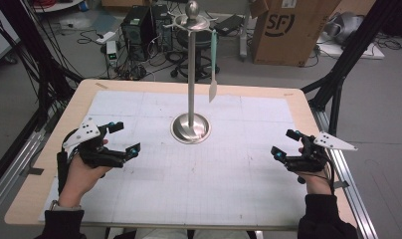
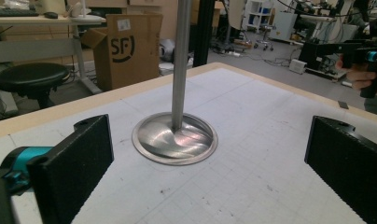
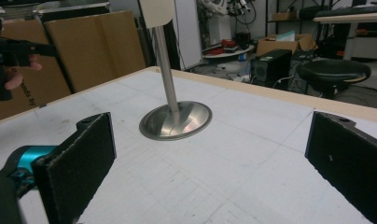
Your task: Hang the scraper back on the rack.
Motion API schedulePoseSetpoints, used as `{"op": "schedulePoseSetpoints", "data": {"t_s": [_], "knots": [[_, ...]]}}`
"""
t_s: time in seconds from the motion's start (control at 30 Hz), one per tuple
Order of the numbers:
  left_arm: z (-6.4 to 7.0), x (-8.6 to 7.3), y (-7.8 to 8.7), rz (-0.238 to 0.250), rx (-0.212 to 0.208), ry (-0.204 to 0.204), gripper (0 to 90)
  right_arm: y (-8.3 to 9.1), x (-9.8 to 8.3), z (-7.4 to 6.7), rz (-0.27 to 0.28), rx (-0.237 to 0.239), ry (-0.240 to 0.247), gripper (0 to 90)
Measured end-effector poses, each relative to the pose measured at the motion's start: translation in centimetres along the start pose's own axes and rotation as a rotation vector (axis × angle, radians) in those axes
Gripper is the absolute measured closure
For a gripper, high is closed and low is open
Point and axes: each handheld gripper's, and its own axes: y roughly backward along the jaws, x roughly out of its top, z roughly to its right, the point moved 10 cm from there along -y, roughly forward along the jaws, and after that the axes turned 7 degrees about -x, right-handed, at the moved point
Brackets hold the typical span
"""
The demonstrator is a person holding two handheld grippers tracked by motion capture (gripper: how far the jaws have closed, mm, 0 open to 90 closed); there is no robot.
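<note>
A steel stand (image 1: 191, 74) rises from a round dished base (image 1: 190, 128) in the middle of the white gridded mat (image 1: 224, 174). From one of its top hooks hangs a pale spatula (image 1: 213, 69), blade down. My left gripper (image 1: 124, 138) hovers at the mat's left side, open and empty, facing the base (image 2: 175, 138). My right gripper (image 1: 284, 142) hovers at the right side, also open and empty, with the base (image 3: 175, 120) and pole (image 3: 164, 65) ahead of it. The spatula's blade (image 3: 157, 11) shows at the top of the right gripper view.
The wooden table (image 1: 50, 164) ends a little beyond the mat on every side. Behind it on the floor stand a cardboard box (image 1: 288, 30), a stool (image 1: 201, 52), computer cases (image 1: 139, 27) and cables. Black frame legs (image 1: 341, 64) flank the table.
</note>
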Motion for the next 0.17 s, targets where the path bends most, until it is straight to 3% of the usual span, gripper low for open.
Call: {"op": "schedulePoseSetpoints", "data": {"t_s": [0.17], "knots": [[-0.15,-0.06,-0.02,-0.004,0.004,0.002,1.7,-0.41,-0.24,-0.54,-0.012,0.031,0.004,0.7]]}}
